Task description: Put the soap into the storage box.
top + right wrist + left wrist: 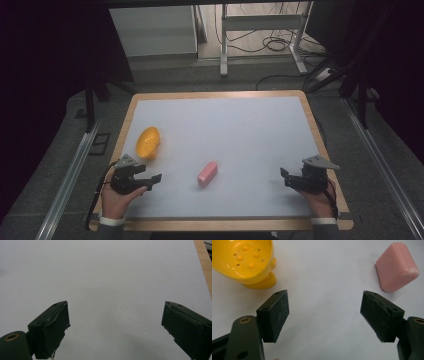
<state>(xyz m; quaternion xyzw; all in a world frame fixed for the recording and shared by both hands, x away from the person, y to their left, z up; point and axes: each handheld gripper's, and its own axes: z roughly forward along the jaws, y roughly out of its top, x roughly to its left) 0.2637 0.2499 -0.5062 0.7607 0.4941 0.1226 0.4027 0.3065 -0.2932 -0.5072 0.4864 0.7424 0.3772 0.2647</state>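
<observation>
Low, left gripper open (empty), w/ right gripper likewise

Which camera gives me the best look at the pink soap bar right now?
The left gripper view: the pink soap bar sits close up beyond the open left gripper, with its rounded edges and stamped face visible. The high view shows it small, lying apart from the yellow dish. The right gripper view looks onto bare white tabletop.

Ahead of your left gripper, the yellow dish sits at eleven o'clock and the pink soap at one; bare counter runs between. Your right gripper faces bare counter at twelve.
</observation>
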